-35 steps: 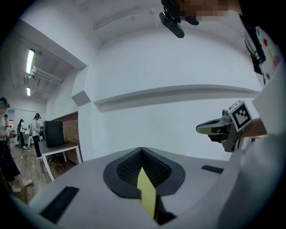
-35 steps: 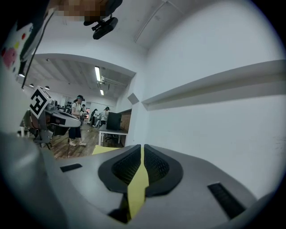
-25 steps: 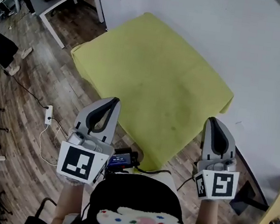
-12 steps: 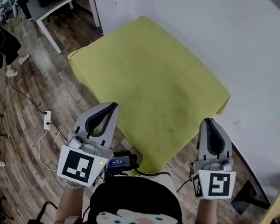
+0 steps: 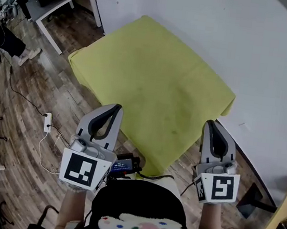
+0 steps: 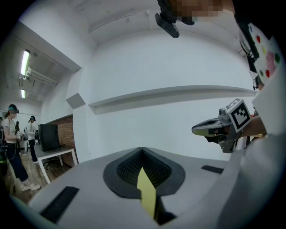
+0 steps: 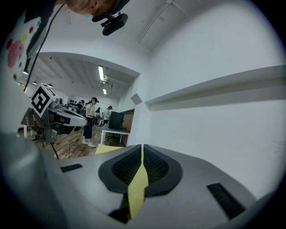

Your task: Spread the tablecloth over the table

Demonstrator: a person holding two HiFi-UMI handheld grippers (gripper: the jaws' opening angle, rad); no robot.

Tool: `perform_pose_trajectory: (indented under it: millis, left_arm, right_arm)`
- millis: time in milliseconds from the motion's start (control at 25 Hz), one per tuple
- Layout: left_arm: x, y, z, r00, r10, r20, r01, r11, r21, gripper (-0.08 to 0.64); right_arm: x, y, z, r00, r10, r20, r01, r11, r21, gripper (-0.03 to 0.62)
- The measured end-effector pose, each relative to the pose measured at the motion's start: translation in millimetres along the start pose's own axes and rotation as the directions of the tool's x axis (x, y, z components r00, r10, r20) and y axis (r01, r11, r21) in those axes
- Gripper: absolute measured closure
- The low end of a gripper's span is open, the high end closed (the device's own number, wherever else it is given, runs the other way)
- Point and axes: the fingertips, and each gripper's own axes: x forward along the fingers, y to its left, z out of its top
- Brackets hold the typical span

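A yellow-green tablecloth lies spread over the table, its edges hanging down on the left and near sides. My left gripper is shut on the cloth's near left edge. In the left gripper view a strip of the cloth is pinched between the pads. My right gripper is shut on the near right edge. The right gripper view also shows a yellow strip of cloth clamped between the jaws. Both grippers point almost level, side by side.
A white wall runs along the table's far and right sides. A white desk stands at the upper left. A power strip and cables lie on the wooden floor to the left. A person walks at the far left.
Both grippers stay clamped on the cloth and have hardly moved. The person at the far left has walked on.
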Motion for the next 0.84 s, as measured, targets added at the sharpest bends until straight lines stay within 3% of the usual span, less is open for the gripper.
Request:
perform_pose_trajectory:
  millis: [840]
  left_arm:
    - [10.6,-6.0,-6.0,1.000,-0.015,-0.010,0.015,1.000,0.003,0.546]
  right_arm:
    - [4.7,-0.8,-12.8,0.999,0.008,-0.039,-0.008,1.000,-0.022,0.554]
